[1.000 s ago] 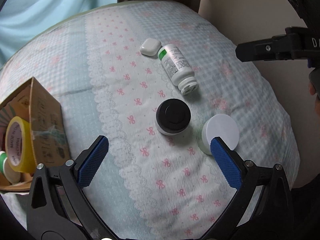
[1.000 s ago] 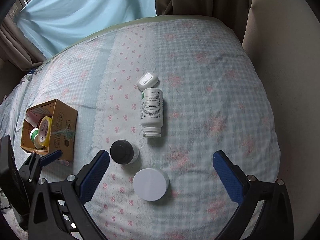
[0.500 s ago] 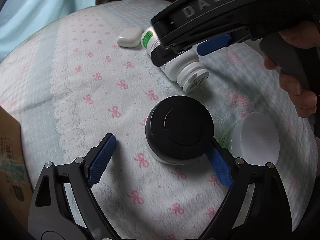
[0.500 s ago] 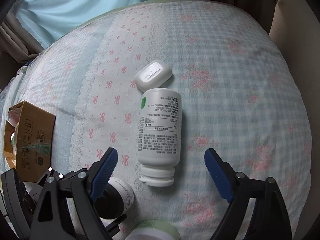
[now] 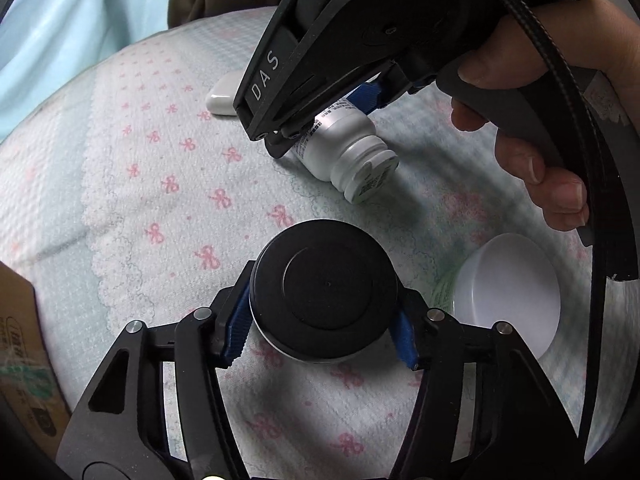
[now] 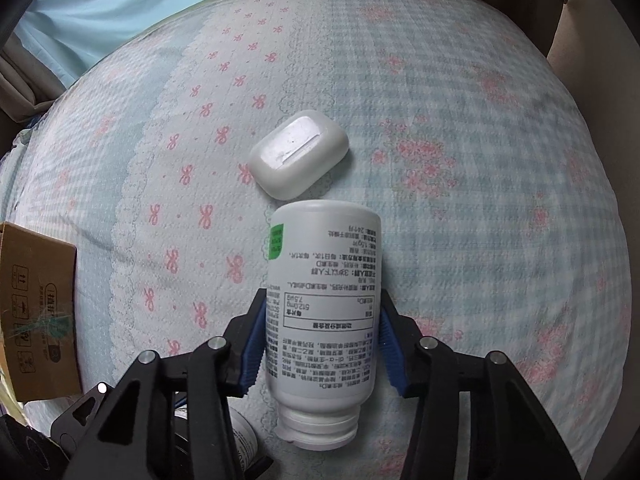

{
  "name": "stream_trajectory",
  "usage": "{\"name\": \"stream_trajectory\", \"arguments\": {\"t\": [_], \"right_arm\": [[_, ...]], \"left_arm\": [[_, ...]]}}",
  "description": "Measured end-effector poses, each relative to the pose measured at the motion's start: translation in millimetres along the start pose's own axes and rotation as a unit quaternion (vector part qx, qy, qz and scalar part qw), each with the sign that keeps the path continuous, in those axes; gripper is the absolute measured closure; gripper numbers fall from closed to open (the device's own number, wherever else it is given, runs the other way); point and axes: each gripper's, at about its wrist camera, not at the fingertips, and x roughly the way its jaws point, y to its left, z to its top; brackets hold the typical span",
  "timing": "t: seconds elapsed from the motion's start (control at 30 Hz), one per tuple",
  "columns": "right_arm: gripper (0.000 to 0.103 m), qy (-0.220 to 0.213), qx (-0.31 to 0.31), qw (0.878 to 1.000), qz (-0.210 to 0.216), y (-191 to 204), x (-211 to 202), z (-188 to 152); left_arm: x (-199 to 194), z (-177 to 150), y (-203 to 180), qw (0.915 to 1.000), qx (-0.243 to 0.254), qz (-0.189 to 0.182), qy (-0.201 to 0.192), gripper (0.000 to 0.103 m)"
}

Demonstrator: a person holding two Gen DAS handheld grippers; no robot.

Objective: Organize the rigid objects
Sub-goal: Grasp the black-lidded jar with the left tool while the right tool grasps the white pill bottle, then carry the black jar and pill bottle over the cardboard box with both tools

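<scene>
My left gripper point(image 5: 322, 326) is shut on a black-lidded jar point(image 5: 324, 294) that stands on the patterned bedcover. My right gripper point(image 6: 322, 344) is shut on a white pill bottle point(image 6: 322, 312) that lies on its side, cap toward me; it also shows in the left wrist view point(image 5: 352, 152) under the right gripper's body. A white earbud case point(image 6: 298, 160) lies just beyond the bottle. A white-lidded jar point(image 5: 506, 292) stands to the right of the black-lidded jar.
A cardboard box point(image 6: 38, 312) stands at the left on the bedcover point(image 6: 460, 240); its edge shows in the left wrist view point(image 5: 24, 360). A blue curtain point(image 6: 100, 8) hangs behind the bed. A beige wall is at the right.
Both grippers came down and closed: the left on the black-lidded jar, the right on the pill bottle. Both were open a second ago.
</scene>
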Motion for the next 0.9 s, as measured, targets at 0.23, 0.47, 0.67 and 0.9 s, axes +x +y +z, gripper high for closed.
{"name": "stream_trajectory", "arguments": {"t": [0.23,0.47,0.67,0.9], "right_arm": [[0.057,-0.002,0.005,1.0,0.007,-3,-3,0],[0.057,-0.011,0.007,1.0,0.011,-4,-27,-5],[0.057,-0.023,0.005,1.0,0.017,4,-71,-9],[0.057,-0.05,-0.001,0.998,0.03,29,-158,-16]], "left_arm": [[-4,4,6,0.9998,-0.021,-0.001,0.006,0.049],[-25,13,17,0.9989,-0.046,0.006,-0.001,0.049],[-76,24,27,0.9966,-0.078,0.02,-0.014,0.049],[-172,47,29,0.993,-0.1,0.048,-0.041,0.049]]}}
